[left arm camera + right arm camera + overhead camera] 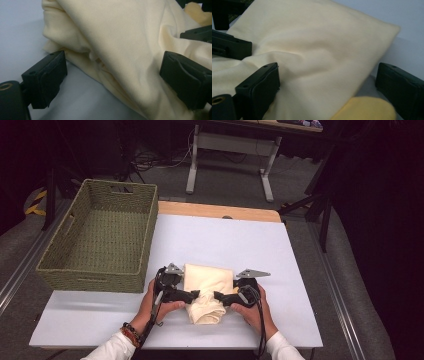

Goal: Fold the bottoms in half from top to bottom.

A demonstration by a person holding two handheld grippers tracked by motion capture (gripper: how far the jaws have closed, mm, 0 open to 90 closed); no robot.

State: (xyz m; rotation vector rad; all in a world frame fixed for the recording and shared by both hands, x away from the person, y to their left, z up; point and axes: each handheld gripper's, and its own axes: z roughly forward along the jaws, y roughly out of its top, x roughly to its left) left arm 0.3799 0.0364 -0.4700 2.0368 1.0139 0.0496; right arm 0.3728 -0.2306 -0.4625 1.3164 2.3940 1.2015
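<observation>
No legible brand, label or writing. A cream, soft-knit folded cloth [207, 290], creased and bunched at its near end, lies on the white matte worktop [280, 250] beside a rectangular green woven basket [102, 237]. The left hand-held gripper [196, 294] and right hand-held gripper [218, 296] flank the cloth, jaws spread wide, fabric between them unpinched.

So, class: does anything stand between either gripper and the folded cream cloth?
Nothing visible does. The left gripper and right gripper both sit open at the cream cloth, with fabric already between their jaws.
</observation>
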